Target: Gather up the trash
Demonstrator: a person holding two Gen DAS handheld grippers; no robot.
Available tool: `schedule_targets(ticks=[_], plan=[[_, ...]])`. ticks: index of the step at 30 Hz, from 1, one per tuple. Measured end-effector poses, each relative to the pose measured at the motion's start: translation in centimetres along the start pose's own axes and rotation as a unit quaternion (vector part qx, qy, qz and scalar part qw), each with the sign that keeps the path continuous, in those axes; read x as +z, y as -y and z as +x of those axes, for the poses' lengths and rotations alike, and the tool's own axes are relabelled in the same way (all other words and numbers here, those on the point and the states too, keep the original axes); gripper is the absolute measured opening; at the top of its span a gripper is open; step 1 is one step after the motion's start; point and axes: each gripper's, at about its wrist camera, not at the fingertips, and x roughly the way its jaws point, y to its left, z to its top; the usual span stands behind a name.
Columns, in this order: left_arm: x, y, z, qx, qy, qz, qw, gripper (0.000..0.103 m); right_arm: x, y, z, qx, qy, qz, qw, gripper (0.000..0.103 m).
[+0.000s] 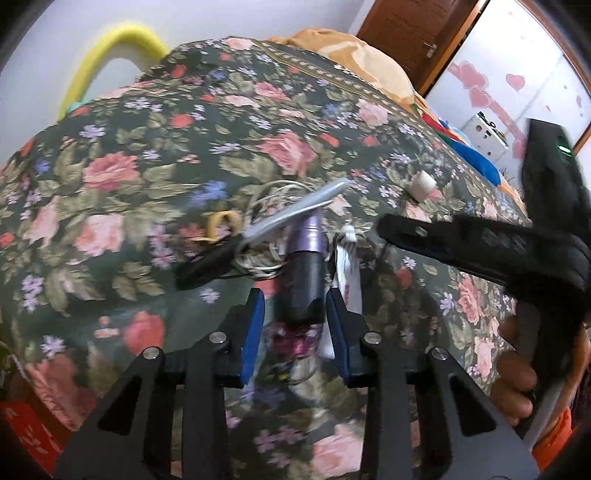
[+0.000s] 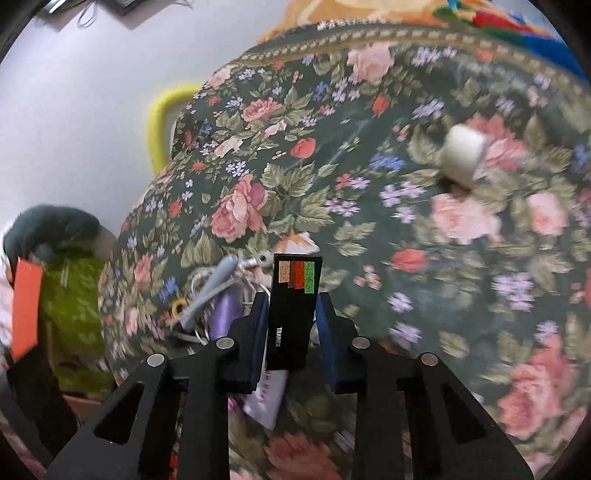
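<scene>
On the floral bedspread (image 1: 155, 155) lies a small heap: a black and purple tube (image 1: 304, 280), a grey and black pen-like tool (image 1: 288, 218), a white cable (image 1: 266, 199), a yellow ring (image 1: 221, 221) and a white packet (image 1: 349, 273). My left gripper (image 1: 293, 314) straddles the tube's black end, with a gap showing at the left pad. My right gripper (image 2: 291, 317) is shut on a flat black box (image 2: 293, 314) printed with coloured patches, just above the heap. In the left wrist view the right gripper (image 1: 384, 227) reaches in from the right.
A small white block (image 2: 461, 155) sits alone on the bedspread to the right, also seen as the white block (image 1: 423, 184). A yellow foam hoop (image 1: 110, 48) leans on the wall behind. A hand (image 1: 517, 369) grips the right handle. A door (image 1: 417, 33) stands far right.
</scene>
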Motion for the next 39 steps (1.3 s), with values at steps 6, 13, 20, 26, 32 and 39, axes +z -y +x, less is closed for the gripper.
schedule_targets(ticks=[6, 13, 20, 26, 32, 39], plan=[[0.5, 0.8, 2.1, 0.028, -0.014, -0.002, 0.9995, 0.031, -1.5, 0.9, -2.7, -0.053, -0.009, -0.062, 0.997, 0.009], [0.2, 1.6, 0.0, 0.02, -0.004, 0.02, 0.9996, 0.025, -3.6, 1.9, -4.1, -0.06, -0.023, -0.073, 0.995, 0.009], [-2.1, 0.9, -3.9, 0.04, 0.002, 0.046, 0.9981, 0.025, -5.7, 1.0, -4.0, -0.072, -0.036, -0.107, 0.991, 0.009], [-4.4, -1.5, -3.5, 0.093, -0.017, 0.041, 0.9947, 0.025, -7.9, 1.6, -4.5, -0.049, -0.063, -0.117, 0.99, 0.013], [-5.3, -2.4, -2.6, 0.076, -0.02, 0.018, 0.9968, 0.025, -7.3, 1.6, -5.9, -0.073, -0.028, -0.143, 0.987, 0.045], [-5.7, -2.0, -2.6, 0.079, -0.017, 0.028, 0.9963, 0.026, -6.8, -0.6, -2.5, -0.123, -0.016, -0.193, 0.973, 0.047]])
